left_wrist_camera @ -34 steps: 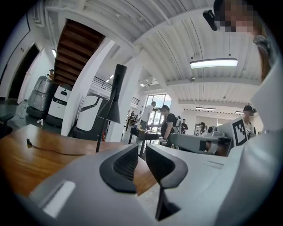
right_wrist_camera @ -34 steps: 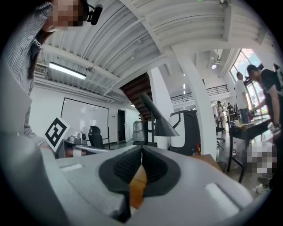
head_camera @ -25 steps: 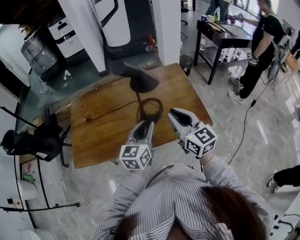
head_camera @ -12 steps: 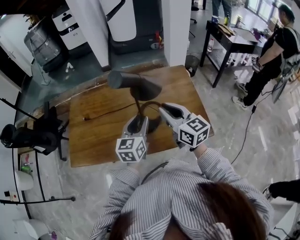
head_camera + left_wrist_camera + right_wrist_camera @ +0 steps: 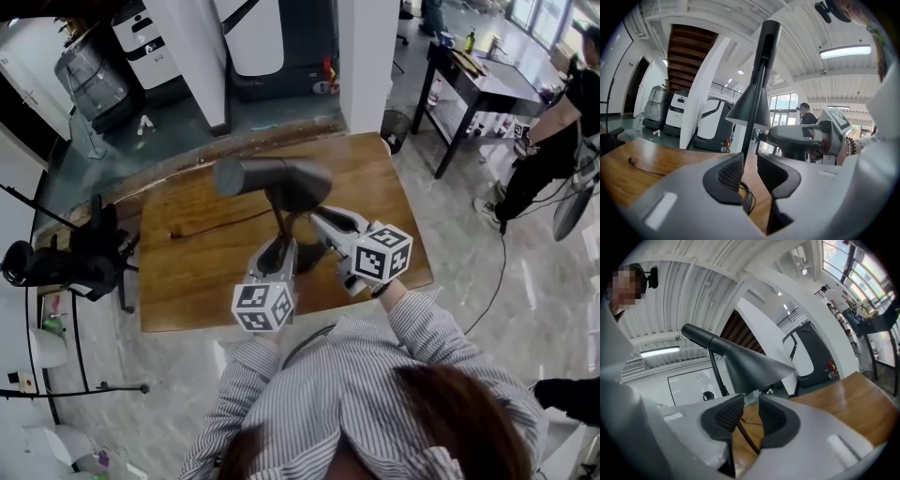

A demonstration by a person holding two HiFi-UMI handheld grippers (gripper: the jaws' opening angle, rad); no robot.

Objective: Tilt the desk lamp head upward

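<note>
The left gripper (image 5: 750, 169), whose jaws have just been closing but stand apart, has the desk lamp's thin stem (image 5: 746, 140) against its left pad, unclamped, while the right gripper (image 5: 751, 412), slightly parted and empty, sits just beneath the lamp head (image 5: 750, 366).

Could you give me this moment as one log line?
left gripper: open, jaws just closed further, lamp stem between them | right gripper: open, near lamp head | lamp head: opening faces down
</note>
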